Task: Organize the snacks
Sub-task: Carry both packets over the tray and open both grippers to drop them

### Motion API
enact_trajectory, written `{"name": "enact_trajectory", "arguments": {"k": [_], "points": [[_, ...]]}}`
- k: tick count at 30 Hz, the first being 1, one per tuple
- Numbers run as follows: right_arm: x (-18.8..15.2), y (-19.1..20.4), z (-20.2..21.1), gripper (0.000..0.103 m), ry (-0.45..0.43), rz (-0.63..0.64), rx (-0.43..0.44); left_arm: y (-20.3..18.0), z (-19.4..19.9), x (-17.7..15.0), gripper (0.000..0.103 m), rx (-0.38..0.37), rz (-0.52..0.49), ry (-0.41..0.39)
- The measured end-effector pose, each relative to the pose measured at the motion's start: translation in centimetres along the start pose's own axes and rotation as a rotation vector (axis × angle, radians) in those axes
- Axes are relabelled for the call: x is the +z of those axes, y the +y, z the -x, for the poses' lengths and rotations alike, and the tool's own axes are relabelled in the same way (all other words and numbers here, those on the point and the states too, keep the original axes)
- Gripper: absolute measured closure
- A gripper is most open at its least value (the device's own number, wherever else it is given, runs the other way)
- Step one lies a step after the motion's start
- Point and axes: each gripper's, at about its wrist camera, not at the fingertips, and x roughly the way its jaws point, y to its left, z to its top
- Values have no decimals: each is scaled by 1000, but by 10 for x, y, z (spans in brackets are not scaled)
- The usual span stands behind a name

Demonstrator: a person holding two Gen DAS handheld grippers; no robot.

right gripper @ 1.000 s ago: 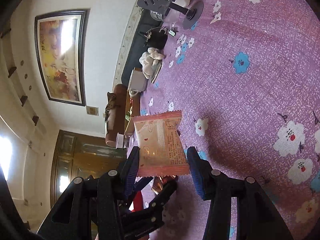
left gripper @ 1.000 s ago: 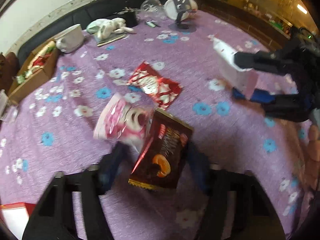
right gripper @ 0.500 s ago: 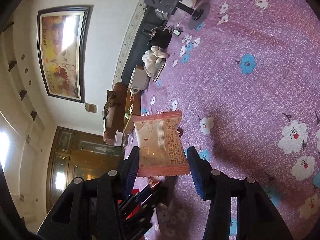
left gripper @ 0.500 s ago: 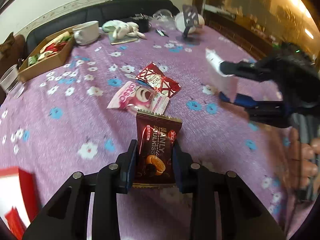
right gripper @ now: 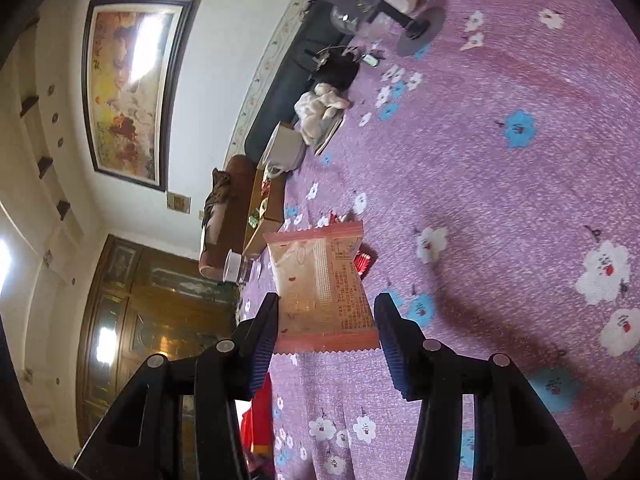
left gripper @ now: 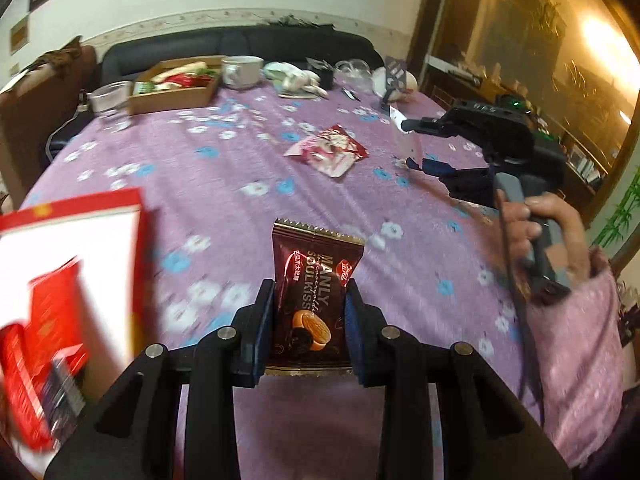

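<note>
My left gripper (left gripper: 310, 316) is shut on a dark brown cookie packet (left gripper: 314, 300), held upright above the purple flowered tablecloth (left gripper: 224, 184). A red and white box (left gripper: 68, 280) with red packets inside is at the left edge, blurred. My right gripper (right gripper: 326, 322) is rolled on its side and shut on a pale orange snack packet (right gripper: 324, 288); in the left wrist view that same gripper (left gripper: 412, 144) is at the right, held by a hand in a pink sleeve. A pink packet and a red packet (left gripper: 330, 150) lie overlapping mid-table.
At the table's far side stand a brown cardboard tray (left gripper: 176, 86) of snacks, a white mug (left gripper: 240, 70), a glass bowl (left gripper: 108, 96), a crumpled cloth (left gripper: 298, 78) and a phone stand (right gripper: 384, 0). A dark sofa (left gripper: 240, 46) runs behind the table.
My left gripper closed on the brown packet, lifted it off the pink one and swung left toward the red and white box. The right gripper kept its packet and hardly moved.
</note>
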Motion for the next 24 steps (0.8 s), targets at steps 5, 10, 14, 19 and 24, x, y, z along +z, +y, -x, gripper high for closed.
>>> {"name": "enact_trajectory", "arguments": {"k": [5, 10, 14, 19, 24], "points": [[-9, 12, -10, 54, 8, 76, -45, 28, 52, -23, 73, 48, 36, -61], [-30, 36, -10, 54, -1, 113, -100, 88, 106, -45, 73, 152, 109, -132], [-68, 76, -21, 54, 47, 200, -103, 150, 137, -59, 73, 243, 231, -183], [-144, 137, -58, 54, 180, 343, -31, 203, 159, -81, 73, 324, 351, -241], [-217, 188, -100, 54, 288, 466, 85, 212, 164, -90, 73, 318, 359, -273]]}}
